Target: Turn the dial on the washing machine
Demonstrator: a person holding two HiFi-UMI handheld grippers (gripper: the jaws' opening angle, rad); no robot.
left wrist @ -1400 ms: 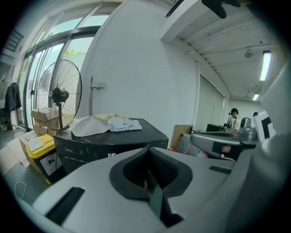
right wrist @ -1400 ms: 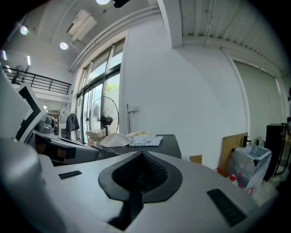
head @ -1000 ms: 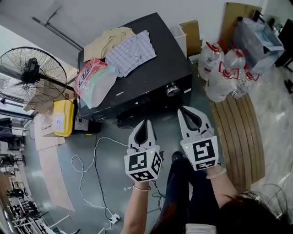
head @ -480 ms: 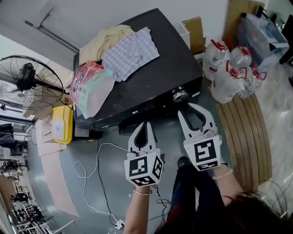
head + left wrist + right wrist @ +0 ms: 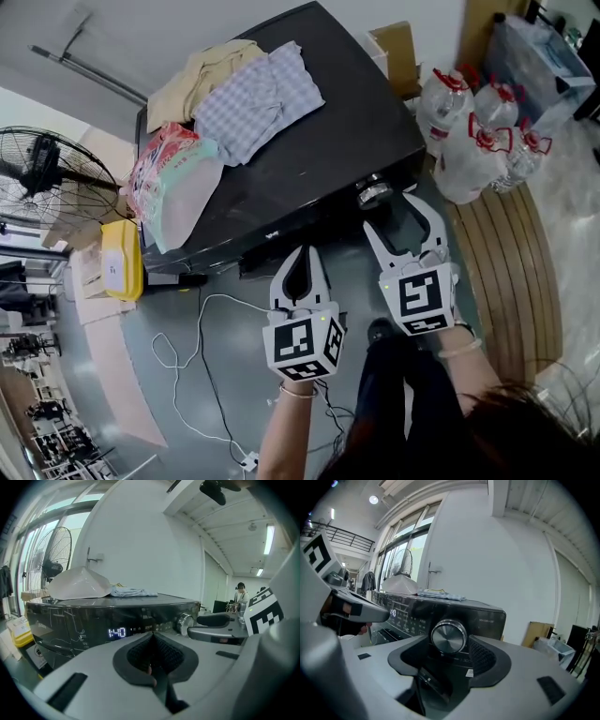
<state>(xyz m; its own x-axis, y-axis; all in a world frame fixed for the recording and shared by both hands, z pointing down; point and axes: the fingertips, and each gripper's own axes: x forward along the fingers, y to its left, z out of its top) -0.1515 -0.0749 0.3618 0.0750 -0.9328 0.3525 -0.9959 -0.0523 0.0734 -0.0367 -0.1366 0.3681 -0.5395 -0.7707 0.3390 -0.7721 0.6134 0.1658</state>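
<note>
The black washing machine (image 5: 319,141) has a silver dial (image 5: 374,193) at the right end of its front panel. My right gripper (image 5: 394,214) hovers just in front of that dial, its jaws opening. In the right gripper view the dial (image 5: 448,637) sits centred in the gap ahead of the gripper (image 5: 447,645), and the pads do not touch it. My left gripper (image 5: 302,251) is held lower left of the dial, shut and empty, facing the lit display (image 5: 117,632). The left gripper view also shows the dial (image 5: 185,623) beside the right gripper's finger (image 5: 218,619).
Folded clothes (image 5: 244,94) and a pink and green bag (image 5: 173,178) lie on the machine's top. A standing fan (image 5: 42,169) and a yellow container (image 5: 120,262) are to the left. Large water bottles (image 5: 469,131) and a slatted wooden pallet (image 5: 506,262) are on the right. White cables (image 5: 187,347) trail on the floor.
The right gripper's jaws have gone from shut to spread apart, and it has moved up closer to the dial. The left gripper stays shut and has shifted little.
</note>
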